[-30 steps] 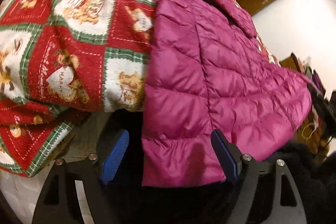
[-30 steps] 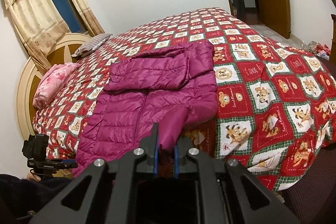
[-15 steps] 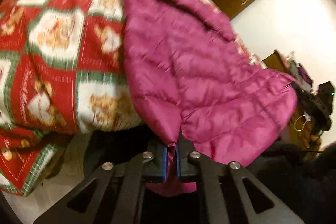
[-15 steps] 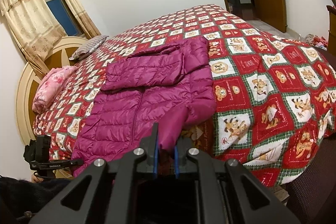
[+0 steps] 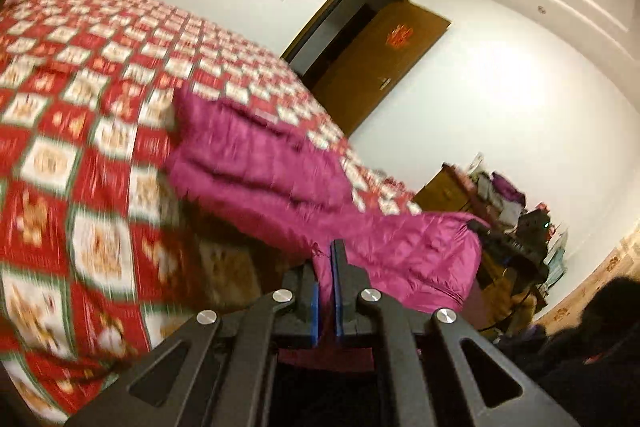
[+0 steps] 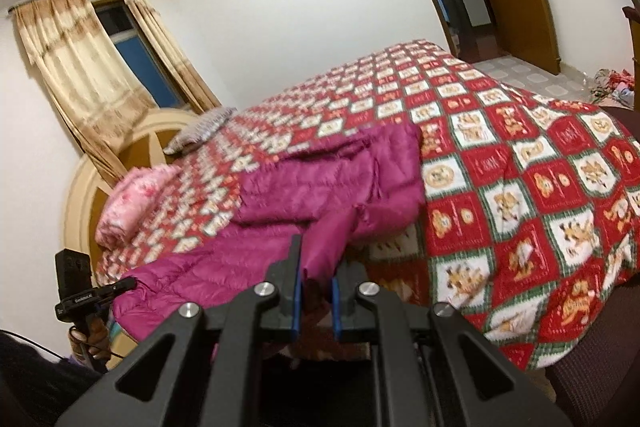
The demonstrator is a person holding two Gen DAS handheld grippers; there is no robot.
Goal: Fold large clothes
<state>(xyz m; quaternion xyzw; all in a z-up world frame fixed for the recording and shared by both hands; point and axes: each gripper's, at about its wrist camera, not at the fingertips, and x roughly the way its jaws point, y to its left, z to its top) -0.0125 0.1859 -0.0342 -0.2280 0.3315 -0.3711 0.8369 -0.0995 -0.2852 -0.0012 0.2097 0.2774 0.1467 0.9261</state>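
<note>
The left gripper [image 5: 326,267] is clamped on the hem of the magenta puffer jacket [image 5: 260,163], and the right gripper [image 6: 316,275] pinches another part of its hem. The jacket's lower edge is lifted off the red checked bedspread [image 6: 520,155], its upper part lying folded there. Beyond it a pink floral pillow [image 6: 128,195] rests by the cream headboard [image 6: 80,187].

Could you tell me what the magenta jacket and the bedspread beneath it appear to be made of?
Magenta jacket: probably thin nylon or polyester shell over padding; it shows a slight sheen and stitched, puffy quilt lines. Bedspread: looks like matte printed cotton or flannel, no shine.
</note>
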